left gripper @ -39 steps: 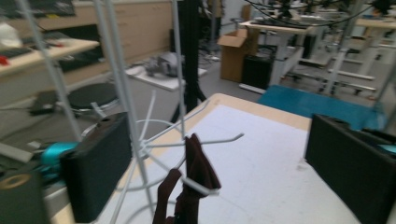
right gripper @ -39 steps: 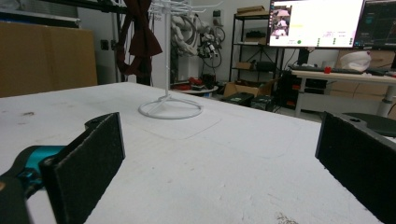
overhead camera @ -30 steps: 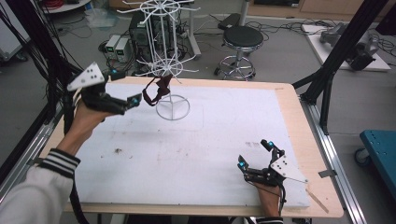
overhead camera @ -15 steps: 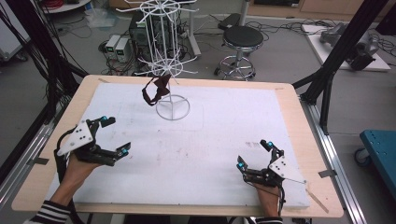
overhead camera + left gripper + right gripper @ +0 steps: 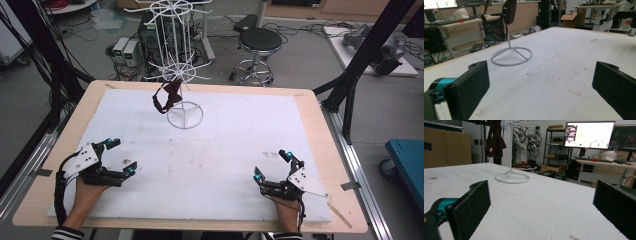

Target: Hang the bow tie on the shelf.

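Presently both grippers rest low at the near edge of the white-covered wooden surface [image 5: 240, 150], well apart from each other; the left gripper [image 5: 114, 157] lies at the near left corner, held by the person's left hand [image 5: 87, 192]; the right gripper [image 5: 272, 167] lies at the near right corner, held by the right hand [image 5: 285, 210]. Jaws of the left gripper stand released, wide apart, with nothing between them; the left gripper view confirms this, showing bare stained surface [image 5: 554, 82] in the gap. Jaws of the right gripper stand likewise released and wide, with nothing grasped; the right gripper view shows bare surface [image 5: 536, 210] between them.

The white wire display rack with a ring-shaped base [image 5: 185, 116] stands upright on the far left-centre part of the surface, well apart from both grippers; its thin stem rises to tiers of radiating wire hooks. The dark maroon fabric item with a strap [image 5: 167, 96] hangs from a lower hook of the rack, on the rack's left side in the high view, clear of the surface; its exact kind cannot be told. In the left gripper view the rack's ring base [image 5: 511, 56] lies ahead and left of centre, with the fabric item [image 5: 509, 11] hanging above it; in the right gripper view the ring base [image 5: 512, 178] lies ahead left, the fabric item [image 5: 496, 138] just beside the stem.
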{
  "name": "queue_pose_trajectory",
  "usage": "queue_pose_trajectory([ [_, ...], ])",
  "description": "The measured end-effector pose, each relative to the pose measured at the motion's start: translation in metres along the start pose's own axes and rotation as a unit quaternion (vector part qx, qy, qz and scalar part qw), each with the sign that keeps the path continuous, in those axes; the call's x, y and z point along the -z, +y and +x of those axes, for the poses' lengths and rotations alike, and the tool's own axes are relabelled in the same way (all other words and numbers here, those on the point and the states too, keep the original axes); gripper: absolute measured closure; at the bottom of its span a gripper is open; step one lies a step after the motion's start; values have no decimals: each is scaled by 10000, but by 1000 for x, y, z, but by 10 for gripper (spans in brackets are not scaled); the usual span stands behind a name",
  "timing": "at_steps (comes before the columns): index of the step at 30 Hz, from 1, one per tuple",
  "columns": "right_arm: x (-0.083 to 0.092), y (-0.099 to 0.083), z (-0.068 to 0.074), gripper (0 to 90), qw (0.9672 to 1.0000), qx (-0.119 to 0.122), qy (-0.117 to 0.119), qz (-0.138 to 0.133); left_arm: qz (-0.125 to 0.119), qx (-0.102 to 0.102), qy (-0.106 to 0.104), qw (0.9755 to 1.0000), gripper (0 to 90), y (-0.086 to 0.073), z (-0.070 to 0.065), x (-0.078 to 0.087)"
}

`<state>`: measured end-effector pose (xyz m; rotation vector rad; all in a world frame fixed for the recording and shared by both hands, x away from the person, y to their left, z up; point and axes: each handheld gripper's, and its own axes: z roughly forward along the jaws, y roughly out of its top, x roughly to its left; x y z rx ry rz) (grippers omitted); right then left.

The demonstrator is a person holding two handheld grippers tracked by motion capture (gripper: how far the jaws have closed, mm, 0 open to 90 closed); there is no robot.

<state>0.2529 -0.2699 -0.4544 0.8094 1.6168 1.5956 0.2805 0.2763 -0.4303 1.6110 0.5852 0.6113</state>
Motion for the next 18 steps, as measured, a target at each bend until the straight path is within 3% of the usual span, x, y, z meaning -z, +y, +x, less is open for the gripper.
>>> queue_pose_trajectory([
  [3,0,0,0,6,10000,-2,2,-2,-27,119,17,9999,17,-9,0,0],
  [5,0,0,0,6,10000,3,10,-2,144,125,75,9998,17,-17,0,0],
  [9,0,0,0,6,10000,7,9,-5,-49,150,253,9996,17,-20,1,4],
  [18,0,0,0,6,10000,11,8,-18,-235,302,314,9988,17,-22,3,8],
])
